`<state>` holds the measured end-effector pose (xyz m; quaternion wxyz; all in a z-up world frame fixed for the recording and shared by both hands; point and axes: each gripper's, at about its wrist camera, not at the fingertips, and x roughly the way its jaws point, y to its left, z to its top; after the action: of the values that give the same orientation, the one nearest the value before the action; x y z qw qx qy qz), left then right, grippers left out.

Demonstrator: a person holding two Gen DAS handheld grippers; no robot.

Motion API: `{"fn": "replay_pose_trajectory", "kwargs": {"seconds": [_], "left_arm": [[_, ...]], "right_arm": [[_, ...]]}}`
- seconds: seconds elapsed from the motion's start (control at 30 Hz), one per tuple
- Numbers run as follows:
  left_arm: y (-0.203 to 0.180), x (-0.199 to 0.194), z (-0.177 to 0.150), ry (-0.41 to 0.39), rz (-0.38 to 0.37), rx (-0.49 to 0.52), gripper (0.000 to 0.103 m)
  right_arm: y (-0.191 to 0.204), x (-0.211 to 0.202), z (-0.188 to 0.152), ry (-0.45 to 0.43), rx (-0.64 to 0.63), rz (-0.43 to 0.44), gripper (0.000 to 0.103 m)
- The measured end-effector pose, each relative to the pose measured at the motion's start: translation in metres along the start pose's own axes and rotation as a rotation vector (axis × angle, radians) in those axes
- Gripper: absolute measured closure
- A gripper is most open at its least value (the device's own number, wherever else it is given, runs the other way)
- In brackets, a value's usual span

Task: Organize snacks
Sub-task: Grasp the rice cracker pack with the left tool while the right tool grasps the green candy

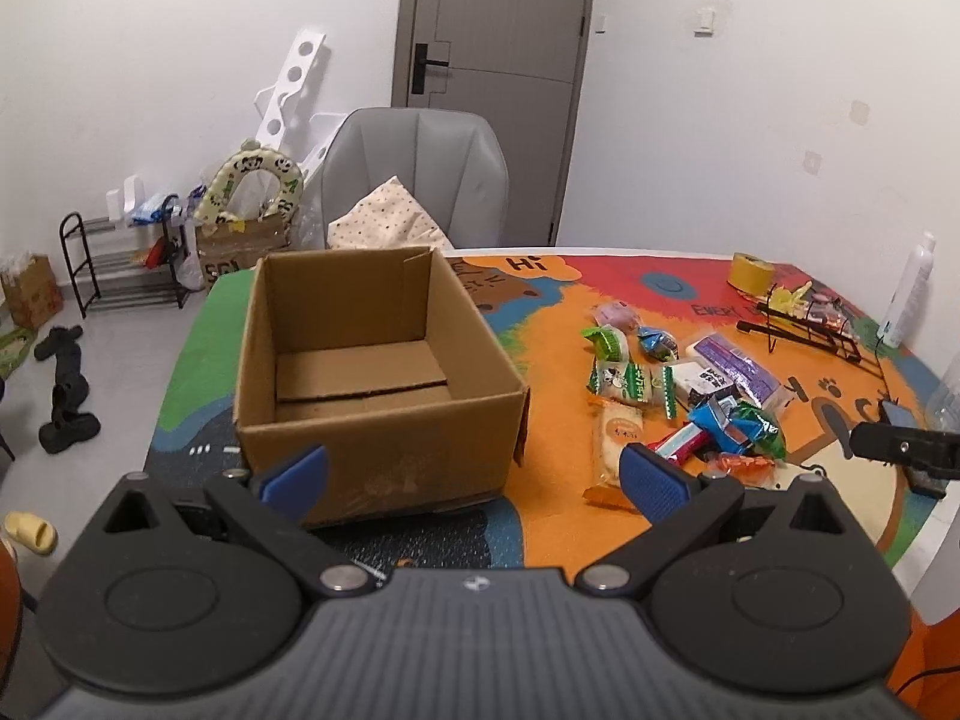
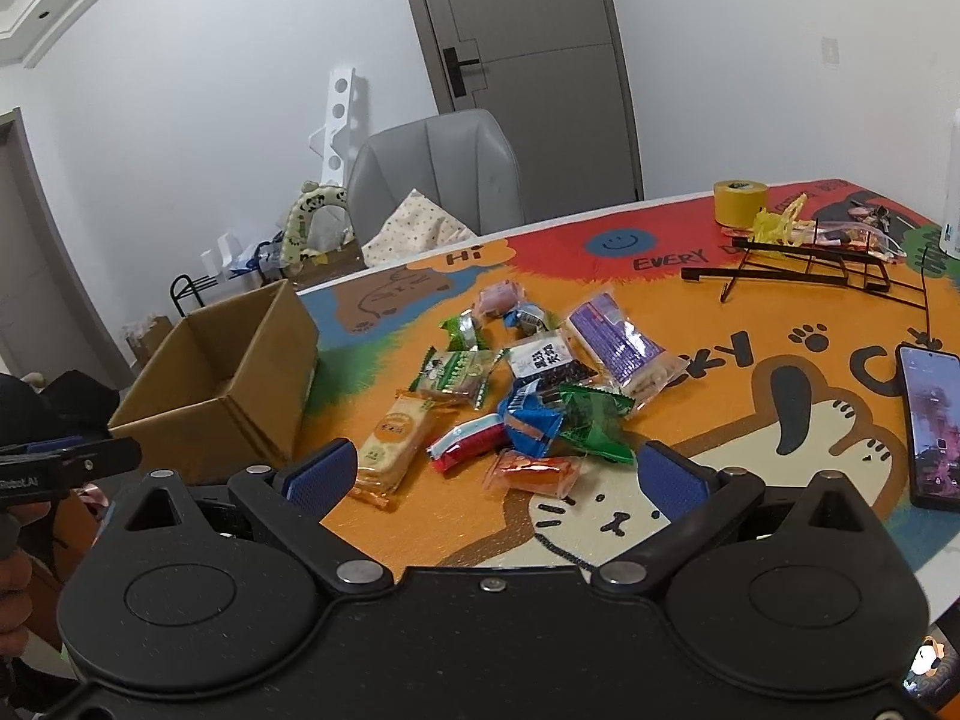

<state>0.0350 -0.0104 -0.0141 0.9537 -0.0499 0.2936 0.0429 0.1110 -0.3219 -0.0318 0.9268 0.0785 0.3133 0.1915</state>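
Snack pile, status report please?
Both tongs, left and right, open, empty. Snacks loose on table; box empty. Nothing blocking.

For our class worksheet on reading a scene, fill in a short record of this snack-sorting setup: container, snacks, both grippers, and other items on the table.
container: cardboard box, open top, nothing visible inside
snacks: loose pile of wrapped snacks on the mat, beside the box, none boxed yet
left gripper: open, holding nothing, facing the box
right gripper: open, holding nothing, facing the pile
other items: yellow tape roll, black wire rack, phone
surface: colourful cartoon mat
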Motion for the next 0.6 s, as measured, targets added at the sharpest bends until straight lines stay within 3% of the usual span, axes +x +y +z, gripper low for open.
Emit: {"fn": "replay_pose_trajectory", "kwargs": {"seconds": [0.6], "left_arm": [[-0.027, 0.047, 0.009, 0.062, -0.042, 0.030, 0.001]], "right_arm": [[-0.028, 0.037, 0.008, 0.048, 0.047, 0.009, 0.000]]}}
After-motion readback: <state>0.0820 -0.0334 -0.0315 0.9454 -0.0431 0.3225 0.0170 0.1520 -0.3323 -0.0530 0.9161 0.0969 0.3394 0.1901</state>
